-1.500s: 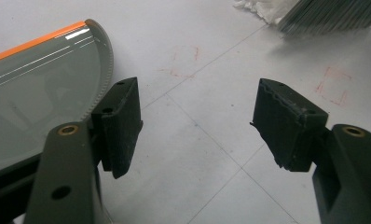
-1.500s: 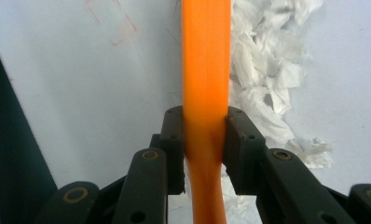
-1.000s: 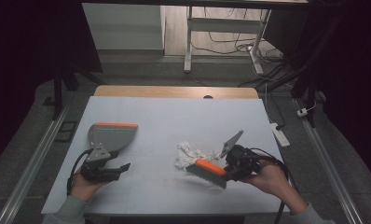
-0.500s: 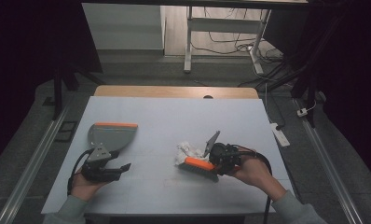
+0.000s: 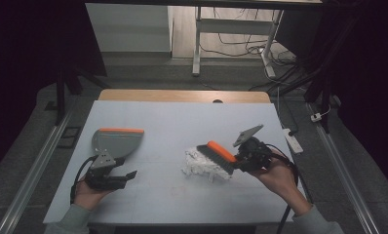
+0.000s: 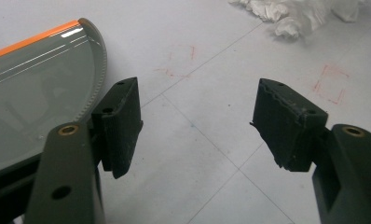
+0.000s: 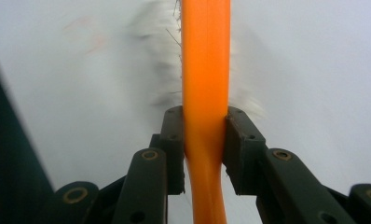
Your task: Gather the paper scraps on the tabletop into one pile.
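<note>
Right hand-held gripper (image 5: 241, 159) is clamped on the orange handle of the brush (image 5: 216, 156), jaws pinching it from both sides in the right gripper view; bristles sit at the right edge of the white paper scraps (image 5: 198, 163) mid-worktop (image 5: 182, 117). Left hand-held gripper (image 5: 121, 176) rests with jaws apart and nothing between them, just beside the grey dustpan (image 5: 116, 141).

Step, as judged: sweeping scraps leftward toward the dustpan. Next move likely calls for the left gripper to take and steady the dustpan, then longer strokes.

Versus half a second ago: brush has shifted right and lifted off the pile; left gripper unchanged.
</note>
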Available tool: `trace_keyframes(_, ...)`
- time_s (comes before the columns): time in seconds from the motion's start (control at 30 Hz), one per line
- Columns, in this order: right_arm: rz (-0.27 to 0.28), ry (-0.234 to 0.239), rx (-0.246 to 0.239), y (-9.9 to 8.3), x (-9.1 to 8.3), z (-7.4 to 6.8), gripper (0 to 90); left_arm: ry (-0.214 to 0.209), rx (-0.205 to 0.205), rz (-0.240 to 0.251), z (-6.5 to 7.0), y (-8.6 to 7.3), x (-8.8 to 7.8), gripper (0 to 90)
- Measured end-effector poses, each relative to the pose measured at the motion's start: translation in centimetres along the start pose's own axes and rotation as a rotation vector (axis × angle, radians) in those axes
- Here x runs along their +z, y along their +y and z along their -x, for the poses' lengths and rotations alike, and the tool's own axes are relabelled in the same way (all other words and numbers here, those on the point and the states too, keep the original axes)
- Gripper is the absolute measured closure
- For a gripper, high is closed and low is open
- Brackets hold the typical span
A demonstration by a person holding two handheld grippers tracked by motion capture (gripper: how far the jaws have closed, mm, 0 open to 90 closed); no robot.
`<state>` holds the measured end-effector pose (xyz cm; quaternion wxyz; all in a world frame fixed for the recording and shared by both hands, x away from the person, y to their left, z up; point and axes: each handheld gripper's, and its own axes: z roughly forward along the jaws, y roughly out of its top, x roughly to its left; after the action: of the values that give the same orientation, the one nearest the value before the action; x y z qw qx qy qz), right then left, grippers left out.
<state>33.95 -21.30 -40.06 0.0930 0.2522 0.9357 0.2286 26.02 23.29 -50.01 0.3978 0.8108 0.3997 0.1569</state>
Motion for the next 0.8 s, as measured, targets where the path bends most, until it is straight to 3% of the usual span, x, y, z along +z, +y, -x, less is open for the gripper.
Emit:
trace_keyframes(0.07, -0.008, -0.047, 0.136, -0.9, -0.2, 1.2, 70.9, -0.005, -0.005, 0.008, -0.2, 0.0, -0.1, 33.0)
trace_keyframes(0.1, -0.037, -0.068, 0.225, -1.6, -0.1, 1.9, 71.0, -0.01, -0.008, 0.013, -0.3, 0.0, -0.2, 33.1)
trace_keyframes(0.27, -0.159, -0.082, 0.436, -4.2, 0.9, 3.8, 71.0, -0.033, -0.013, 0.031, -0.8, 0.2, -0.1, 33.5)
trace_keyframes(0.33, -0.21, -0.087, 0.459, -4.6, 1.4, 4.0, 71.0, -0.039, -0.004, 0.039, -0.7, 0.3, 0.0, 33.5)
trace_keyframes(0.37, -0.211, -0.094, 0.469, -4.5, 1.4, 4.0, 71.1, -0.044, 0.001, 0.041, -0.7, 0.4, 0.0, 33.6)
trace_keyframes(0.43, -0.223, -0.066, 0.492, -4.2, 1.4, 4.1, 71.1, -0.046, 0.012, 0.04, -0.5, 0.5, 0.2, 33.6)
trace_keyframes(0.53, -0.212, -0.036, 0.516, -3.2, 2.4, 3.5, 71.2, -0.052, 0.018, 0.042, -0.4, 0.7, 0.4, 33.8)
trace_keyframes(0.73, -0.214, -0.02, 0.51, -0.7, 4.1, 2.9, 71.2, -0.047, 0.014, 0.047, -0.5, 0.6, 0.3, 34.1)
trace_keyframes(0.8, -0.164, 0.023, 0.53, -0.1, 4.5, 2.7, 71.2, -0.046, 0.013, 0.044, -0.6, 0.6, 0.4, 34.1)
